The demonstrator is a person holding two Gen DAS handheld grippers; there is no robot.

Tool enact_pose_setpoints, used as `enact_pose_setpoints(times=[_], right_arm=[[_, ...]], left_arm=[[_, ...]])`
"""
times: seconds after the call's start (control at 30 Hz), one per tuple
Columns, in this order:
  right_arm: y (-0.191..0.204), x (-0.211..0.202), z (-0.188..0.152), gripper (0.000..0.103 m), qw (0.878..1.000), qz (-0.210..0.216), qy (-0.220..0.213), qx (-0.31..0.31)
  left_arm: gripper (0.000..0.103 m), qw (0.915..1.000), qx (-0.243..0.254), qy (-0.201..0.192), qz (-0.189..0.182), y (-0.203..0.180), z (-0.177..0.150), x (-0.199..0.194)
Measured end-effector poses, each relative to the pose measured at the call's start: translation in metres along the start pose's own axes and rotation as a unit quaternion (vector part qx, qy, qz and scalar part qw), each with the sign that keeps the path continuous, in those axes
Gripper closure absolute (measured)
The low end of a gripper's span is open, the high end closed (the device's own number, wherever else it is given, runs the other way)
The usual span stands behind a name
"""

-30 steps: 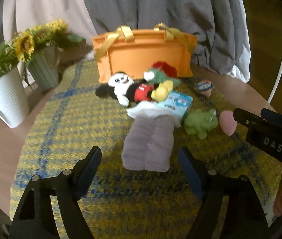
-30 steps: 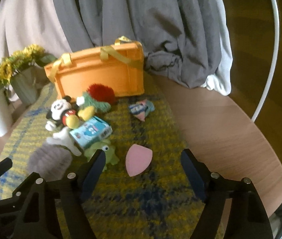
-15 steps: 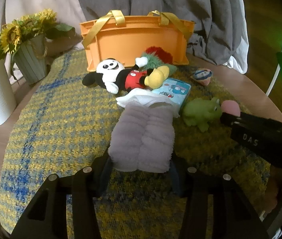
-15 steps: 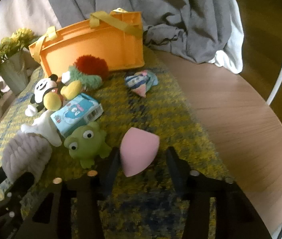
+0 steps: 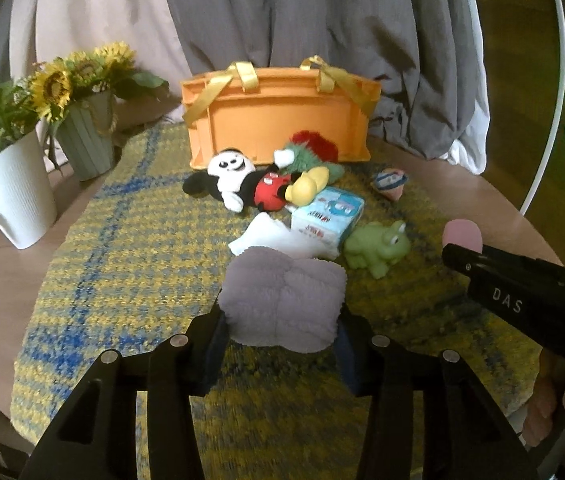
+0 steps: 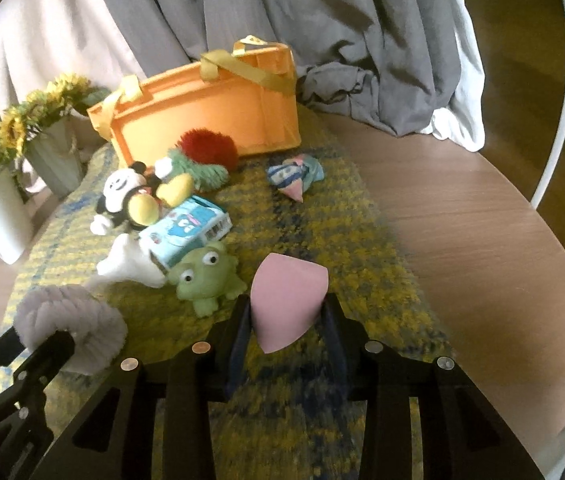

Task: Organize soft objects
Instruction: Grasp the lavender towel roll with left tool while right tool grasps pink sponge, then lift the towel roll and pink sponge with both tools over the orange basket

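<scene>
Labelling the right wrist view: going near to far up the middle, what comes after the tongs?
Right tongs → pink sponge → striped cone toy → orange basket → grey curtain.

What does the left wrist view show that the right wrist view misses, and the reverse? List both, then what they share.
Left wrist only: the fluffy grey cloth seen squarely in the left gripper.

Right wrist only: the pink sponge's full teardrop shape in the right gripper.

Both: orange basket, Mickey plush, green frog, tissue pack, sunflowers.
</scene>
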State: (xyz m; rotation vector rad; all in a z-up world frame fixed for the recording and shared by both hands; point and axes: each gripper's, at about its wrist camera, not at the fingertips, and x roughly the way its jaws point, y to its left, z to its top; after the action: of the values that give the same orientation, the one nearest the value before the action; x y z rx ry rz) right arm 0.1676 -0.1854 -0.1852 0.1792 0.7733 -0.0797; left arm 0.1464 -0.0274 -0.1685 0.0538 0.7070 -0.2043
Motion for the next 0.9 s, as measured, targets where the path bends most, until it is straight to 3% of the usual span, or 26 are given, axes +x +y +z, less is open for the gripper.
enact_pose_setpoints(times=[0.57,0.9], right_arm=[[0.013,-0.089,0.013,0.066,0.996,0.055,-0.067,-0.013],[0.040,-0.112,0.046,0.066,0.991,0.071,-0.111,-0.011]], left_arm=[[0.058,0.9957,-0.022,-0.087,0.025,0.006,0.026,-0.083],[0.057,0.9917,-0.018,-0.126,0.013,0.031,0.069,-0.095]])
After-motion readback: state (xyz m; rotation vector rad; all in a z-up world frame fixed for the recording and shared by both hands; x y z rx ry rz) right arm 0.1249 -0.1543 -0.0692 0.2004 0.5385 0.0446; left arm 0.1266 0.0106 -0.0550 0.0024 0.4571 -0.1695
